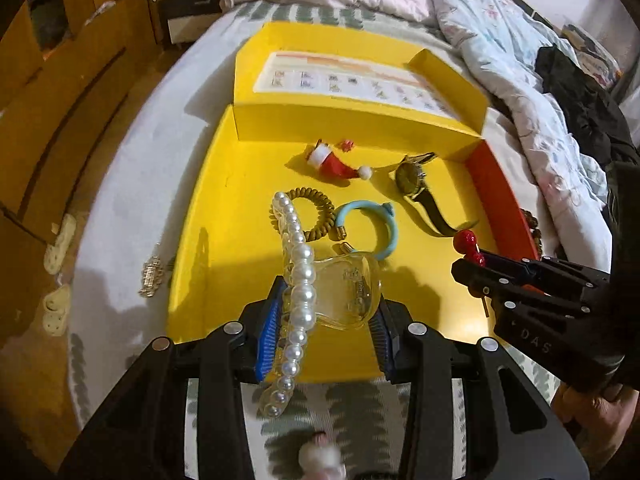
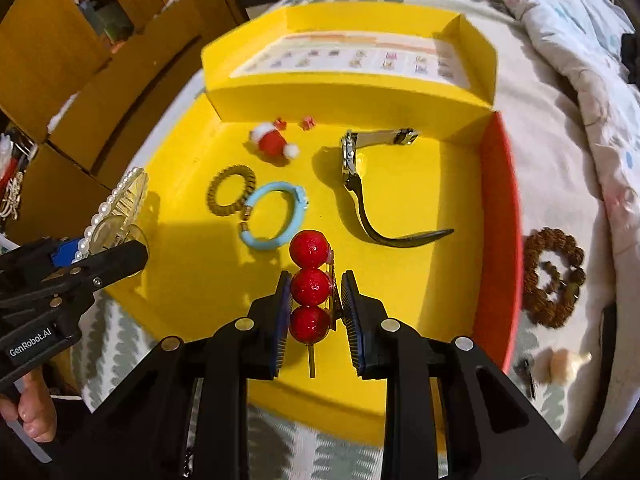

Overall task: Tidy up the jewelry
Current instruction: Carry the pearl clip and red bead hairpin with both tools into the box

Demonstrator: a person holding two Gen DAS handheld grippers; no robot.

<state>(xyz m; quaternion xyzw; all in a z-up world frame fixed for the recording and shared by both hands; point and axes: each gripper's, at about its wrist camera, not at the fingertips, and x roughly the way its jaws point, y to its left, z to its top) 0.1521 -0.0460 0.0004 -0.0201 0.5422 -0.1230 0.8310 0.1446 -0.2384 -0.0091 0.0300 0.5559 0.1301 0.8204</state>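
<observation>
Left tongs [image 1: 326, 320] pinch a pearl claw clip [image 1: 320, 292]; right tongs [image 2: 314, 308] pinch a red-ball hairpin [image 2: 310, 286]. Both hang over the yellow tray's [image 2: 420, 320] near edge, likely to join the pieces already inside.

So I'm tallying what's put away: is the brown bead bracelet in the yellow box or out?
Out. The brown bead bracelet lies on the bedsheet, beyond the yellow box's red side wall.
</observation>
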